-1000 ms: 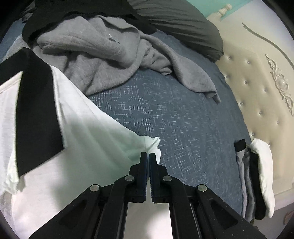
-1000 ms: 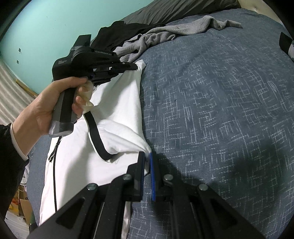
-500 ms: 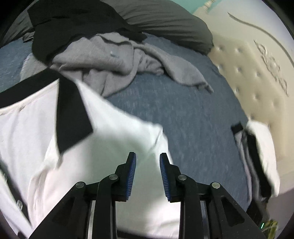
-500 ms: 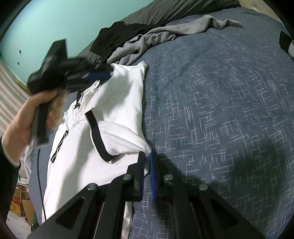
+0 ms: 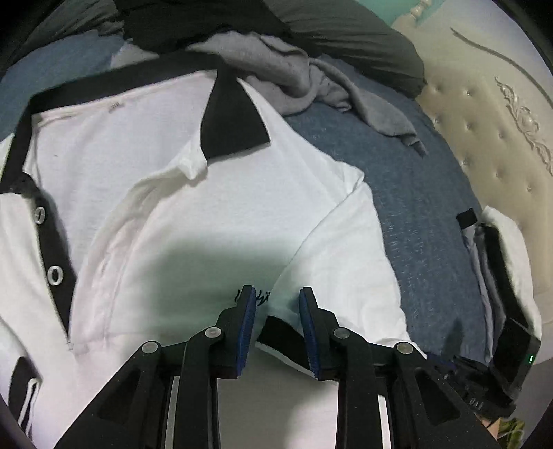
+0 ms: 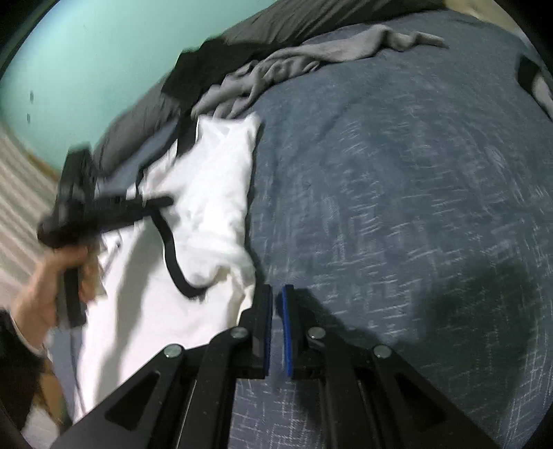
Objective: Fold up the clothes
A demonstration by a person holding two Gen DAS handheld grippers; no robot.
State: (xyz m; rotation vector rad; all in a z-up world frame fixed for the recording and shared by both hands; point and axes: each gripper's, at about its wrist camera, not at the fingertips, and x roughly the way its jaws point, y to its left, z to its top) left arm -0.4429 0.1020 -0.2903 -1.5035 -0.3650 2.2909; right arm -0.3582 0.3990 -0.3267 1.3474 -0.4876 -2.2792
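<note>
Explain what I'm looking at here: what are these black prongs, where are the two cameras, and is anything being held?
A person holds a hand tool in each hand; each carries a camera looking along its tongs. The left tongs are open over a white polo shirt with black trim, gripping nothing. In the right view, the right tongs are almost shut beside the shirt's edge; whether they pinch cloth is unclear. That view also shows the hand with the left tool. On the blue bedspread lie a grey garment and a folded pile.

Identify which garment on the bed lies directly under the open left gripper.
The white polo shirt with the black collar, under the left gripper; the grey garment and black garment are bunched farther away.
</note>
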